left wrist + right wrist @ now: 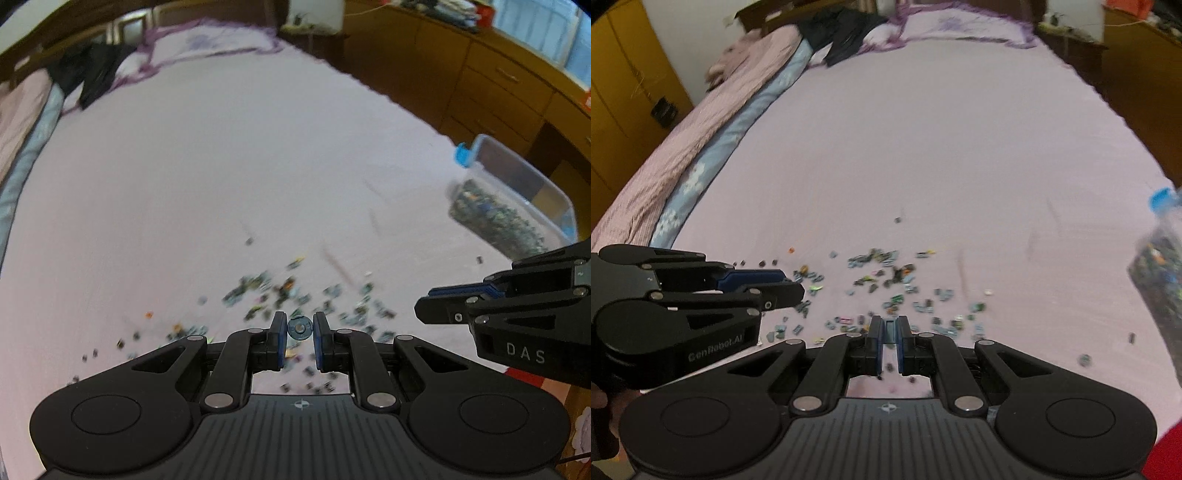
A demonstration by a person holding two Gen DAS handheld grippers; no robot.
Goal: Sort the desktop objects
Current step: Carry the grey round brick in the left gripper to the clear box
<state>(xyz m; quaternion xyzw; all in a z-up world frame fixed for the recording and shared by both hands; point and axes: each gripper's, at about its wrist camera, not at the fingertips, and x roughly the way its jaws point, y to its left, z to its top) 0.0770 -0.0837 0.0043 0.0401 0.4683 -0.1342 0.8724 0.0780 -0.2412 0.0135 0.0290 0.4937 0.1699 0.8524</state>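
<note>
Several small building pieces lie scattered on a pale pink bed sheet; they also show in the right wrist view. My left gripper is shut on a small round blue-grey piece and holds it above the pile. My right gripper is shut on a thin grey-blue piece, edge-on between the pads. The right gripper shows from the side in the left wrist view, and the left gripper in the right wrist view.
A clear plastic box with blue clips, part full of small pieces, sits at the bed's right edge; it also shows in the right wrist view. Folded blankets, a pillow and dark clothing lie far off. Wooden cabinets stand right.
</note>
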